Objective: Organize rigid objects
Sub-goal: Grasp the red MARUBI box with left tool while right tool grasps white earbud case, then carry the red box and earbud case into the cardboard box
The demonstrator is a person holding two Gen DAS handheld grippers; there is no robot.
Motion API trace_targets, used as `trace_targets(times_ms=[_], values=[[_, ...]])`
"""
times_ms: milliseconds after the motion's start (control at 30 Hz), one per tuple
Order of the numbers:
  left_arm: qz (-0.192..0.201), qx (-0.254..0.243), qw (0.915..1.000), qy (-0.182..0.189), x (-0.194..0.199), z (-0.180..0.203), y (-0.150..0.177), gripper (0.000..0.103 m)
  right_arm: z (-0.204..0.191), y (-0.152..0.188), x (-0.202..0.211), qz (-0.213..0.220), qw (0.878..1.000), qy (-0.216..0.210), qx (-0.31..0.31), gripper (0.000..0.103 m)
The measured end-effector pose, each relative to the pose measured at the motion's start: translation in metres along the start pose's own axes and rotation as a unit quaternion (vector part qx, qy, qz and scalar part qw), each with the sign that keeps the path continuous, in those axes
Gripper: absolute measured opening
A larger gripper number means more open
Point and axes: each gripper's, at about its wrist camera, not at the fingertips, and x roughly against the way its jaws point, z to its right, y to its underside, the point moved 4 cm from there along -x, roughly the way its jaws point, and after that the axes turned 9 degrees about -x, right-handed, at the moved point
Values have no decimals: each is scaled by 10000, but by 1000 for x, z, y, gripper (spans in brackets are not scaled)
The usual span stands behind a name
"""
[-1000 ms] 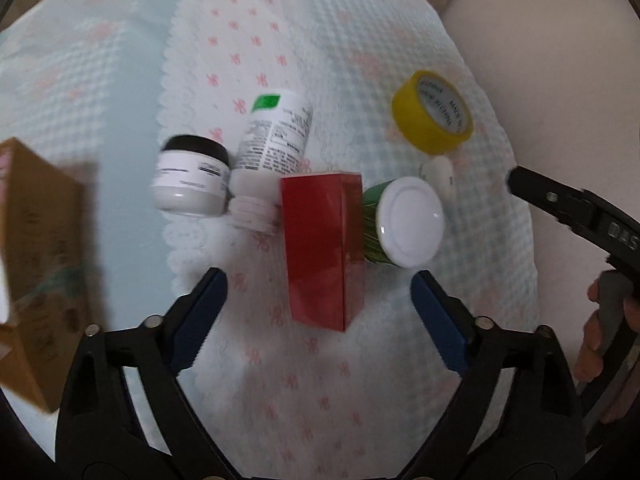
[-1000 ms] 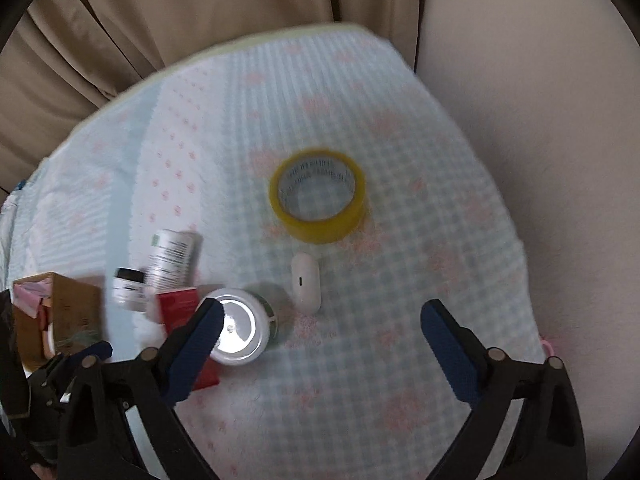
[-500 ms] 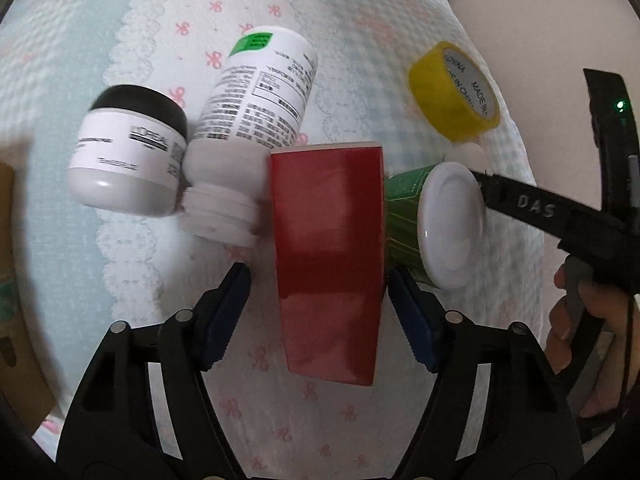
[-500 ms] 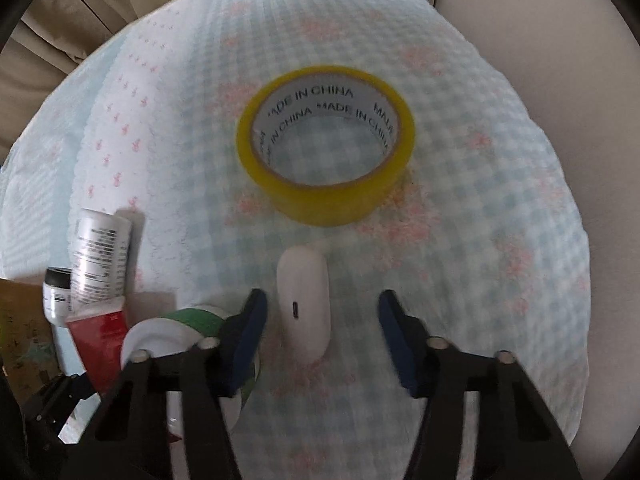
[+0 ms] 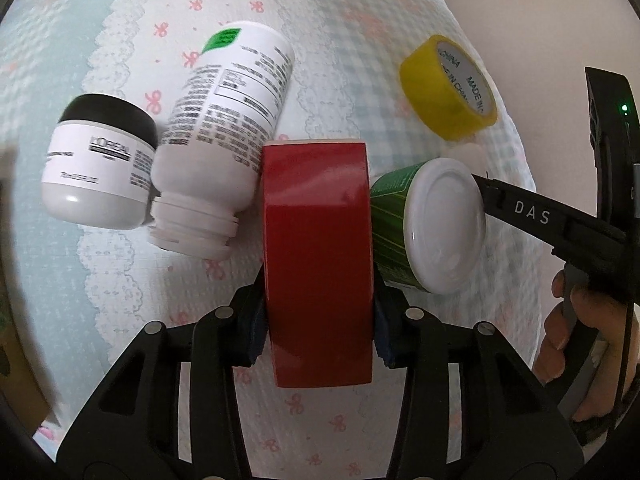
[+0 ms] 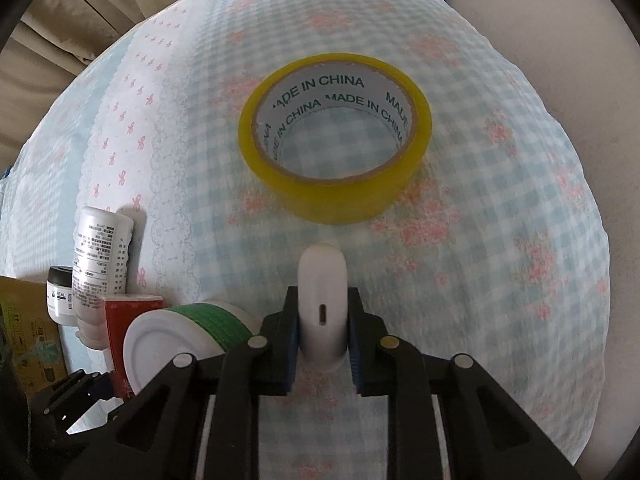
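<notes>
My left gripper [image 5: 318,322] is shut on a red box [image 5: 318,248] that lies on the patterned cloth. A white bottle [image 5: 224,128] lies at the box's left and a green jar with a white lid [image 5: 432,232] at its right, both touching it. My right gripper [image 6: 322,330] is shut on a small white oval device [image 6: 322,296]. A yellow tape roll [image 6: 336,136] lies just beyond the device. The right gripper's body [image 5: 552,220] shows at the right of the left wrist view.
A white jar with a black lid [image 5: 100,160] stands left of the bottle. A brown cardboard box [image 6: 28,332] sits at the cloth's left edge. Beige curtains [image 6: 80,12] hang behind. The cloth's right edge [image 6: 592,184] drops off to a pale floor.
Both grippers moved forward and closed. The left one went from open before the red box to shut on it. The right one went from open to shut on the white device.
</notes>
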Motion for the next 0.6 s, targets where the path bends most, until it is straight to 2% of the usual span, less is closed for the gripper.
trace_targets(times_ms=[300, 600], values=[[143, 73, 9999, -18, 23, -2, 1, 38, 11, -5, 16, 122, 9996, -179, -184, 19], [599, 169, 9980, -60, 79, 0, -9, 38, 14, -8, 63, 402, 9959, -644, -483, 19]])
